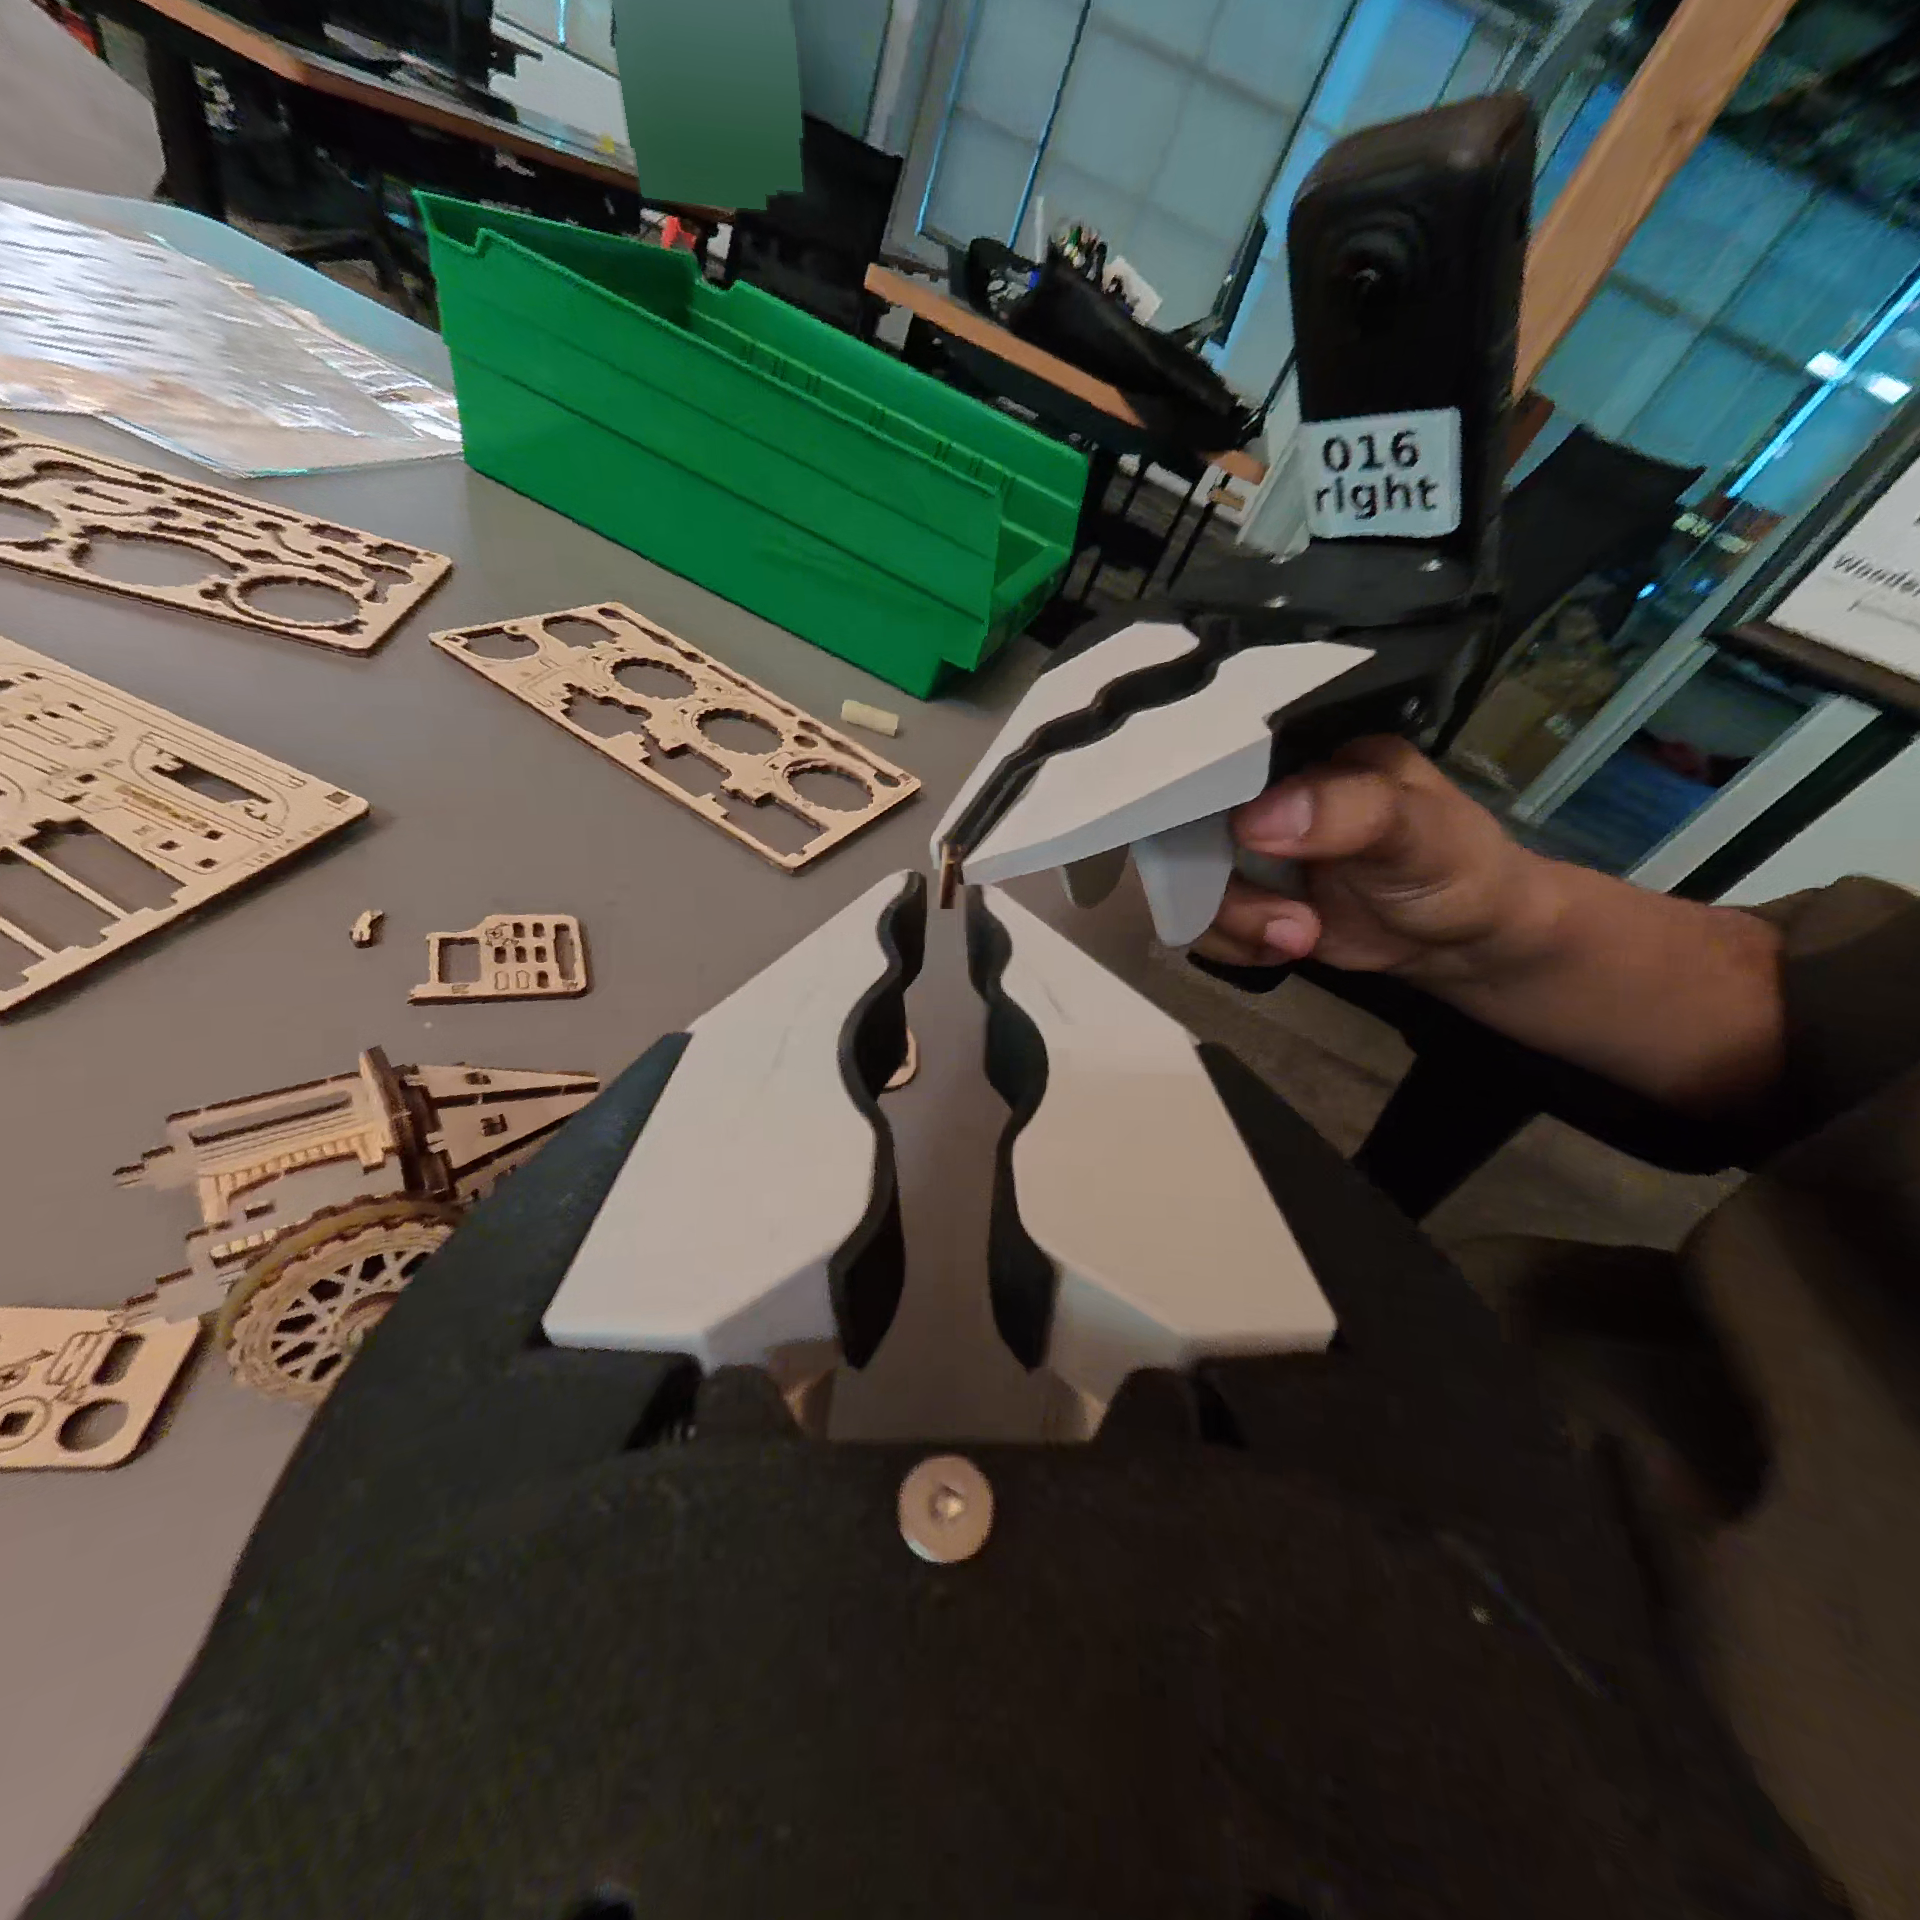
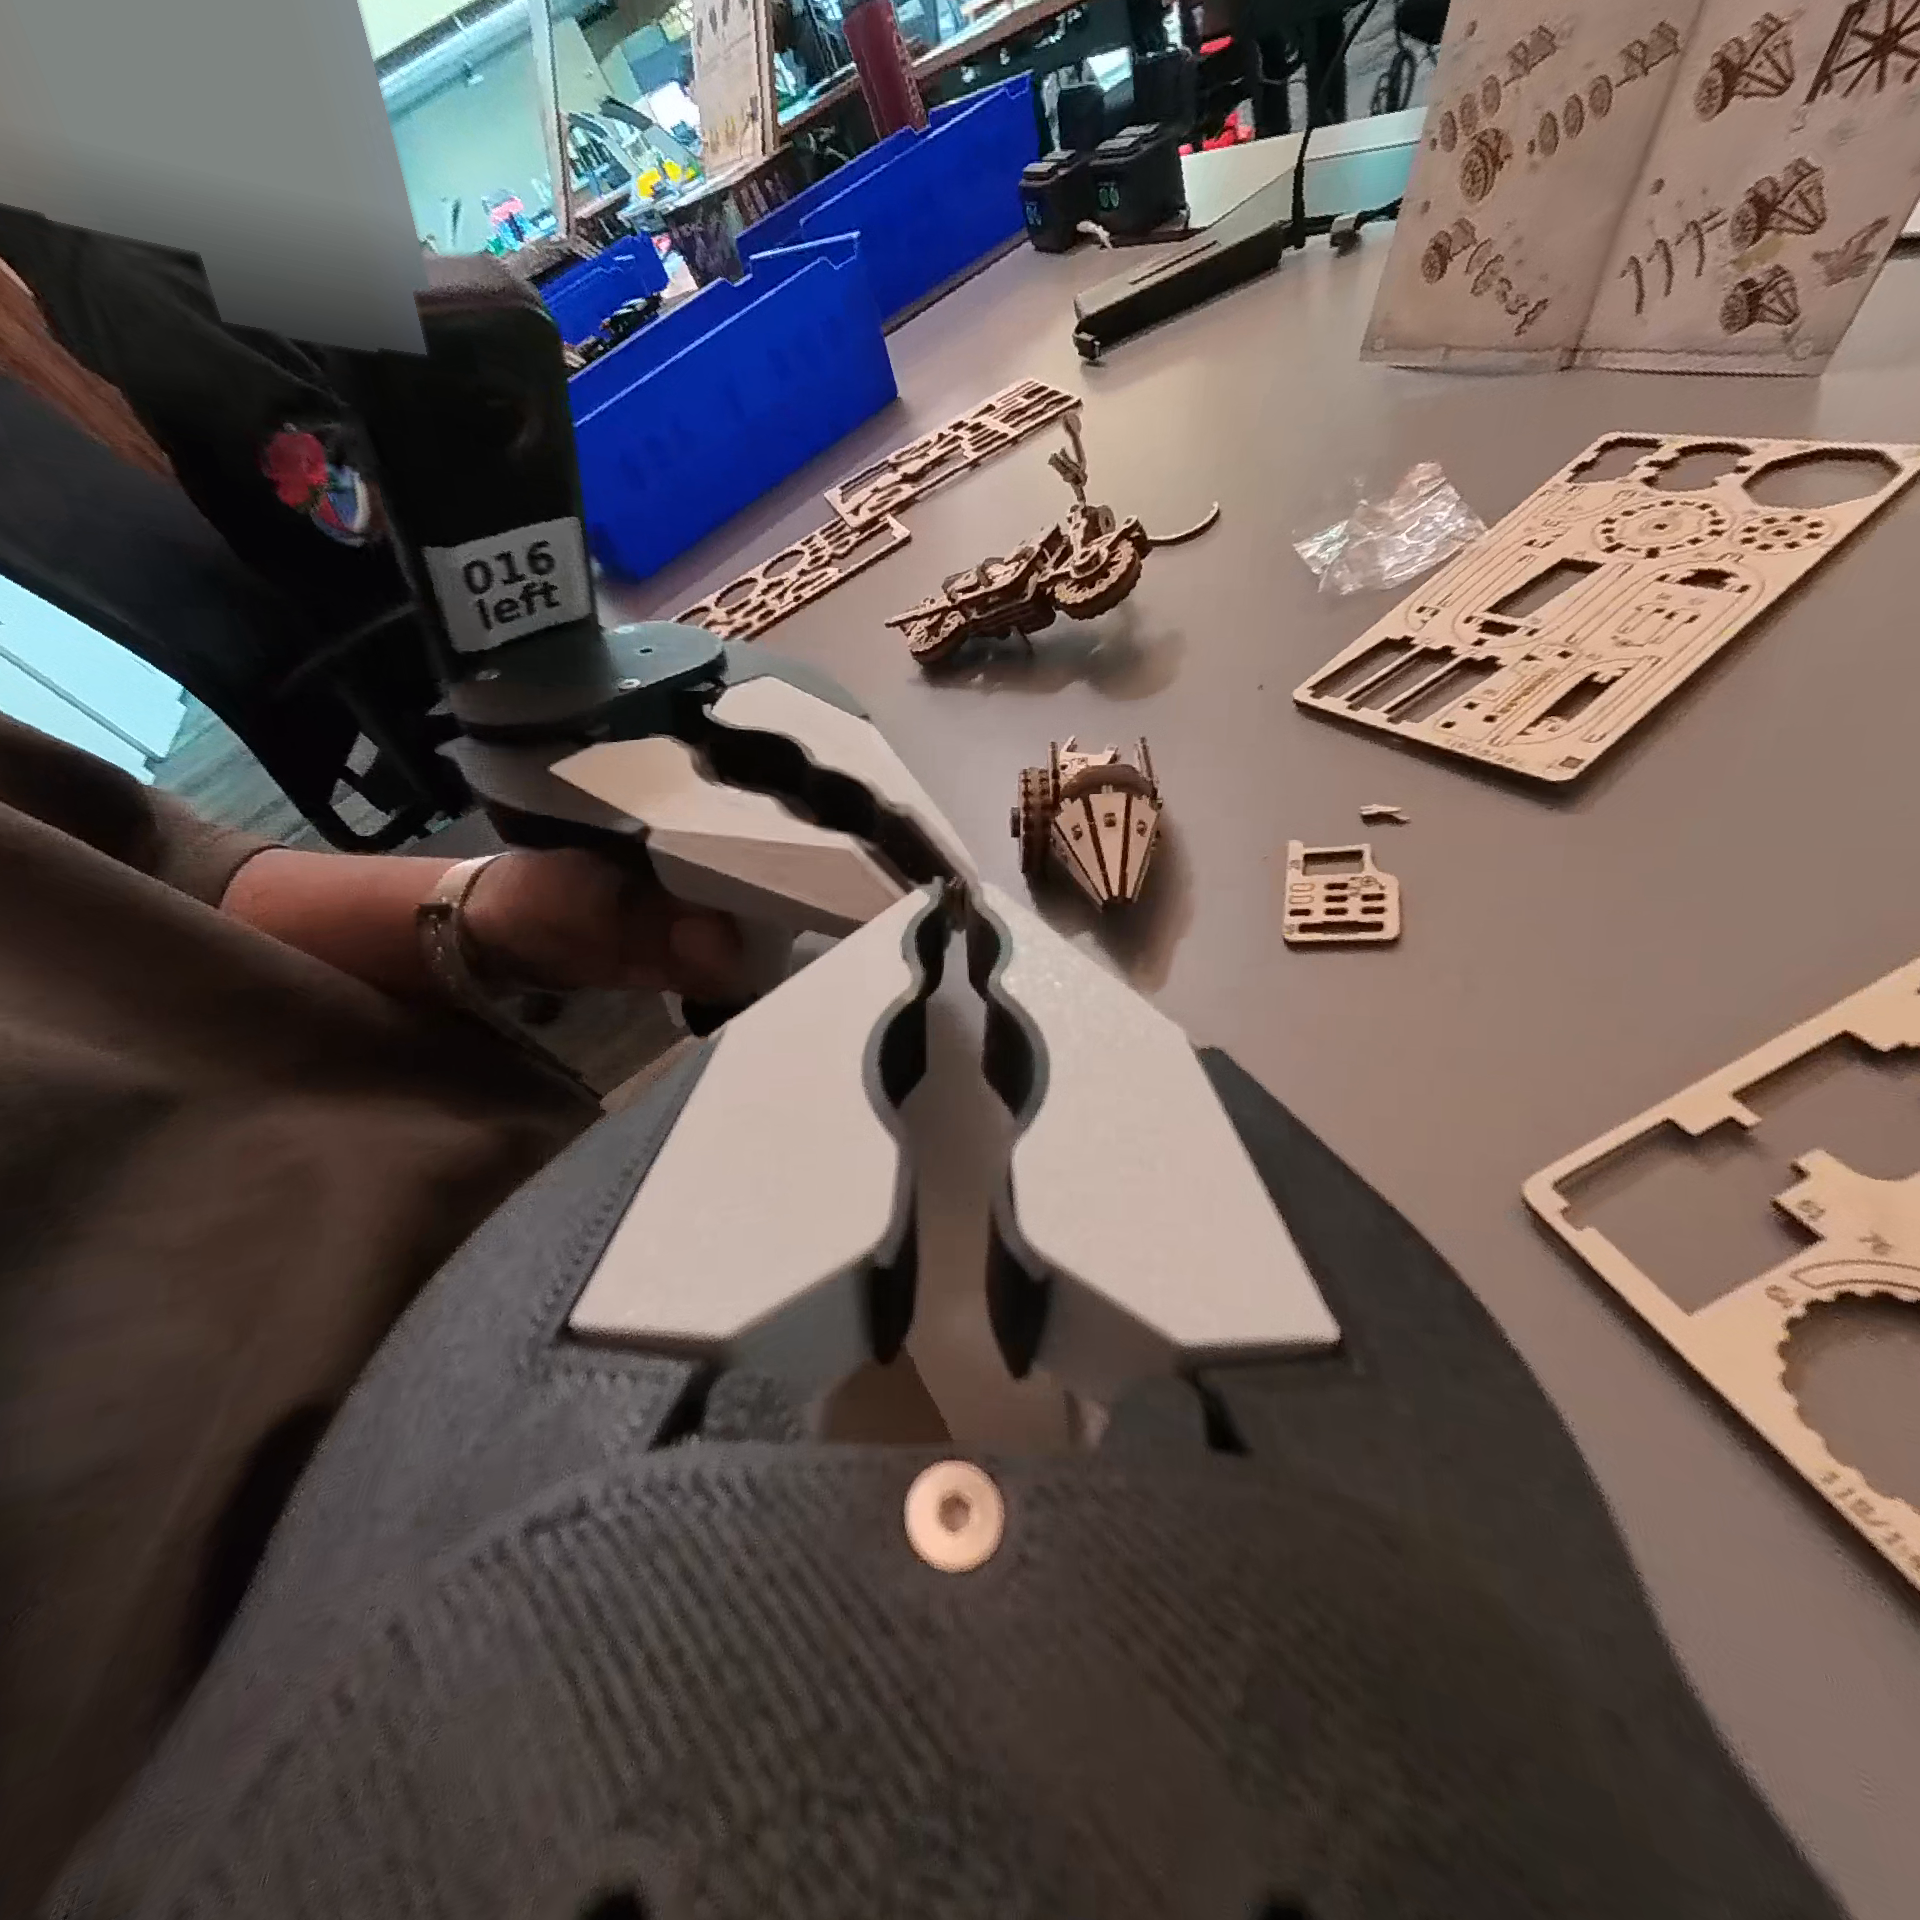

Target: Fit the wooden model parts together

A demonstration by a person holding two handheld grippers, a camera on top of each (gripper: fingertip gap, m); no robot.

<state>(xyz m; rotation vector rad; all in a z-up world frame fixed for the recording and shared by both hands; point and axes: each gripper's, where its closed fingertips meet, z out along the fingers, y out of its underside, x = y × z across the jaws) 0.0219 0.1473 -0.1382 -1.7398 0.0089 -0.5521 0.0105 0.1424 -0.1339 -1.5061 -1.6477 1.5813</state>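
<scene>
My right gripper (image 2: 952, 896) is shut on a small thin wooden piece (image 1: 948, 883) and holds it above the grey table (image 1: 644, 935). In the left wrist view it (image 1: 951, 871) comes in from the right, held by a hand. My left gripper (image 1: 943, 891) meets it tip to tip, its jaws a narrow gap apart on either side of the piece. In the right wrist view it (image 2: 928, 883) enters from the left. A partly built wooden model (image 1: 364, 1174) with a spoked wheel lies on the table, also in the right wrist view (image 2: 1101, 831). A small cut-out panel (image 1: 504, 956) lies beside it.
Punched-out wooden sheets (image 1: 675, 727) lie across the table, more on the right (image 2: 1600, 613). A green bin (image 1: 727, 447) stands behind, blue bins (image 2: 727, 395) on the other side. A finished wooden motorcycle (image 2: 1029, 592), a plastic wrapper (image 2: 1382, 530) and an instruction sheet (image 2: 1621, 177) stand farther off. Both grippers' tips are close together, under 4 cm apart. The left tips stand about 20 cm off the finished wooden motorcycle (image 2: 1029, 592).
</scene>
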